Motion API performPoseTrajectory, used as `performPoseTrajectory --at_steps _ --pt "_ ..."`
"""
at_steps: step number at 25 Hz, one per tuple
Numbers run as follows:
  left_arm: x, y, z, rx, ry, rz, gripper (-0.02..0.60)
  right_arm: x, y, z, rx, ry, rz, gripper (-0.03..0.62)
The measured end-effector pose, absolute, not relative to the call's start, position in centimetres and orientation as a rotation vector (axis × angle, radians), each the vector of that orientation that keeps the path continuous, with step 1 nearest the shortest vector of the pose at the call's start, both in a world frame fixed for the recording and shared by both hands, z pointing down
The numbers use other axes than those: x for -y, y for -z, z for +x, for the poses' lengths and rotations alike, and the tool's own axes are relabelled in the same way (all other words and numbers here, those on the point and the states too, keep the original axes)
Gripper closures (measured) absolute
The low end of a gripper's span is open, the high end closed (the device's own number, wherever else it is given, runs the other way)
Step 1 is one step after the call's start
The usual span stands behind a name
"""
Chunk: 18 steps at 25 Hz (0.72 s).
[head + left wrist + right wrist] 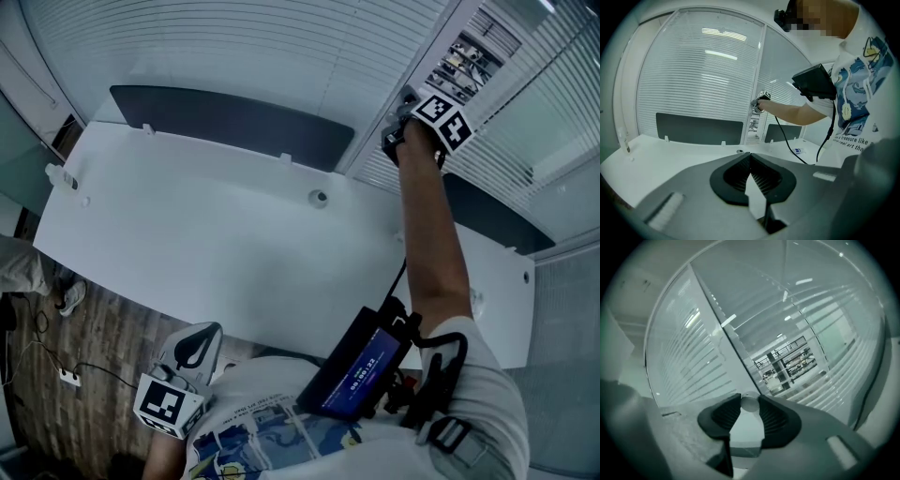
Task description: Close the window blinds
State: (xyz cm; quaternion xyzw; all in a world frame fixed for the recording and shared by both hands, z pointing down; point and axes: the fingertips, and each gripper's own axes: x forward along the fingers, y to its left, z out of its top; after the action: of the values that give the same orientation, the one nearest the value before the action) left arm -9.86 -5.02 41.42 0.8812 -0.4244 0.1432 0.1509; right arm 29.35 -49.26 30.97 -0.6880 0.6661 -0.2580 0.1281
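Observation:
White slatted blinds (216, 47) cover the window behind a white desk (187, 234). My right gripper (405, 103) is raised at the window post where two blinds meet. In the right gripper view its pads (771, 416) press on a small round white wand end (749, 403) from both sides. Beyond it a strip of uncovered glass (787, 364) shows shelving outside, with half-open slats (689, 357) on either side. My left gripper (199, 330) hangs low by my body, off the desk's near edge. Its jaws (750, 157) meet at the tips with nothing between them.
Dark panels (225, 122) stand along the desk's back edge, with a round cable port (320, 198) in front. A black device with a lit screen (361, 366) hangs on my chest, cabled towards the right arm. A power strip (67, 377) lies on the wooden floor at left.

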Motion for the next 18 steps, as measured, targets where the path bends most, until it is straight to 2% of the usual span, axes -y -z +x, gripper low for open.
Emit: performPoseTrajectory --at_steps 18 --pt "4.6 -41.6 -9.7 1.229 -0.396 2.517 0.578 49.8 -30.3 27.8 -2.306 -0.032 -2.663 0.468"
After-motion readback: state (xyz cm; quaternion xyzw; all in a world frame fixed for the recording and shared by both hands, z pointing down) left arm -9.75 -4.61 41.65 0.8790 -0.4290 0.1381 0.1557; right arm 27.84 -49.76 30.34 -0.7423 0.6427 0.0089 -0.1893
